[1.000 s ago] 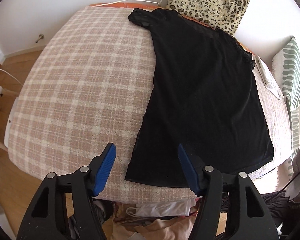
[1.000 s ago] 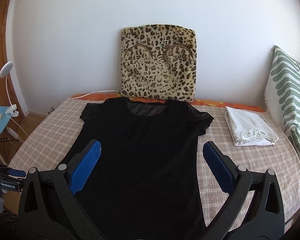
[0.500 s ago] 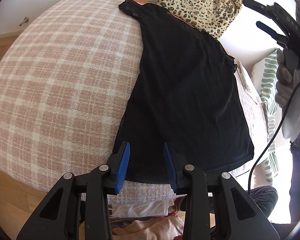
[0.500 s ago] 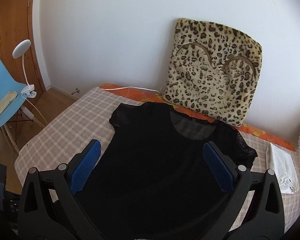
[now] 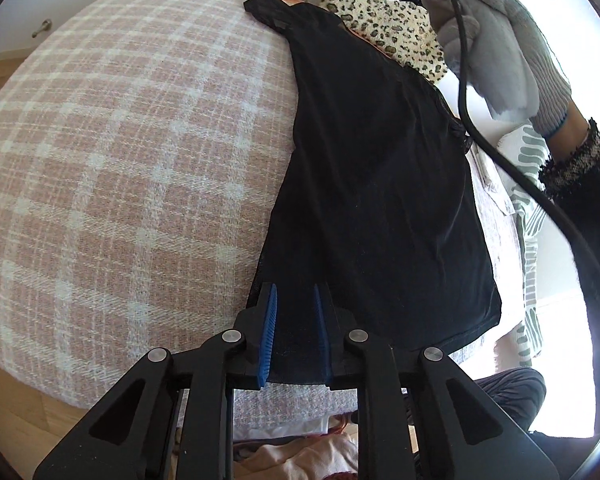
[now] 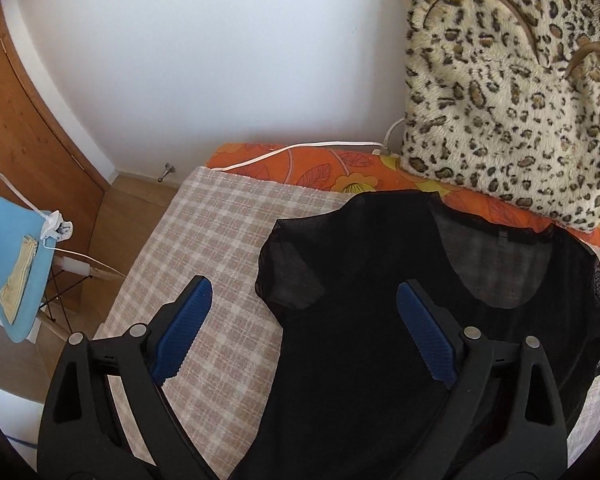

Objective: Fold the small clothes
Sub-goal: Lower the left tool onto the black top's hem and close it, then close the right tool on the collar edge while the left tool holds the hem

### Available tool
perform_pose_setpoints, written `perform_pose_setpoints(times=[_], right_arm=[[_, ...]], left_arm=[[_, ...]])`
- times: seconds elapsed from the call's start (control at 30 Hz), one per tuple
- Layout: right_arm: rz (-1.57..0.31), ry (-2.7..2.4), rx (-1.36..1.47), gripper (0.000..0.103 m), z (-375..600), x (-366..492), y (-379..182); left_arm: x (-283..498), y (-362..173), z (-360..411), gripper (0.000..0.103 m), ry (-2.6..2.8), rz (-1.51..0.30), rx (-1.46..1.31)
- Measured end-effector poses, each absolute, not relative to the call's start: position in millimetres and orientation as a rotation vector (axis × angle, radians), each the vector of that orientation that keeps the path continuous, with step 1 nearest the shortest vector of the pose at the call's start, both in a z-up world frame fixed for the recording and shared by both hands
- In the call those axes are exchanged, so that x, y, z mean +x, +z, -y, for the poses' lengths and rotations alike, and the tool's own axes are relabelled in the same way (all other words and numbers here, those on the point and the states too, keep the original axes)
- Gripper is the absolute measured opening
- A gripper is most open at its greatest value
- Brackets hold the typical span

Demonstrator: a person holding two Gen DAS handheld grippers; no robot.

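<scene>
A black short-sleeved top (image 5: 380,160) lies flat on the bed's pink checked blanket (image 5: 120,160). My left gripper (image 5: 294,328) points down at the near left corner of the hem. Its blue pads (image 5: 269,332) are closing with the hem between them, and a narrow gap still shows. My right gripper (image 6: 304,288) hangs above the top (image 6: 380,340) at its left sleeve. It stands wide and is closing slightly, with nothing pressed between the fingers. In the left wrist view a grey-gloved hand (image 5: 500,40) carries it near the collar end.
A leopard-print cushion (image 6: 520,100) leans on the wall behind the top. A white cable (image 6: 300,148) runs along the orange sheet. A blue chair (image 6: 8,260) stands left of the bed. A green-striped pillow (image 5: 532,152) lies at the right. Loose clothes (image 5: 300,452) sit below the near edge.
The left jaws have narrowed around the hem corner while the gripper sank toward it. The right gripper swung left across the bed to the top's left sleeve, and its gloved hand entered the left view.
</scene>
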State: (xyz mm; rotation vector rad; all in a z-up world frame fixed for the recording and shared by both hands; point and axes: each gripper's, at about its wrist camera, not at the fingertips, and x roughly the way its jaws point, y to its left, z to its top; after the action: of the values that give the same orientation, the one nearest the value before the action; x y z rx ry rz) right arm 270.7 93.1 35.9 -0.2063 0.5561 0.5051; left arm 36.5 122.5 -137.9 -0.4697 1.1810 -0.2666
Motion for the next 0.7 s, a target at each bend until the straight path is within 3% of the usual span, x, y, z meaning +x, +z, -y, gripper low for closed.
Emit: perform_pose_setpoints(times=[0.5, 0.7], right_arm=[[-0.658, 0.43, -0.304, 0.088, -188, 353, -7], [-0.685, 0.385, -0.355, 0.077, -208, 376, -30]], left_arm=[[48, -144, -119, 0.013, -0.258, -1.18, -0.477], [47, -148, -117, 0.013, -0.238, -1.18, -0.462]])
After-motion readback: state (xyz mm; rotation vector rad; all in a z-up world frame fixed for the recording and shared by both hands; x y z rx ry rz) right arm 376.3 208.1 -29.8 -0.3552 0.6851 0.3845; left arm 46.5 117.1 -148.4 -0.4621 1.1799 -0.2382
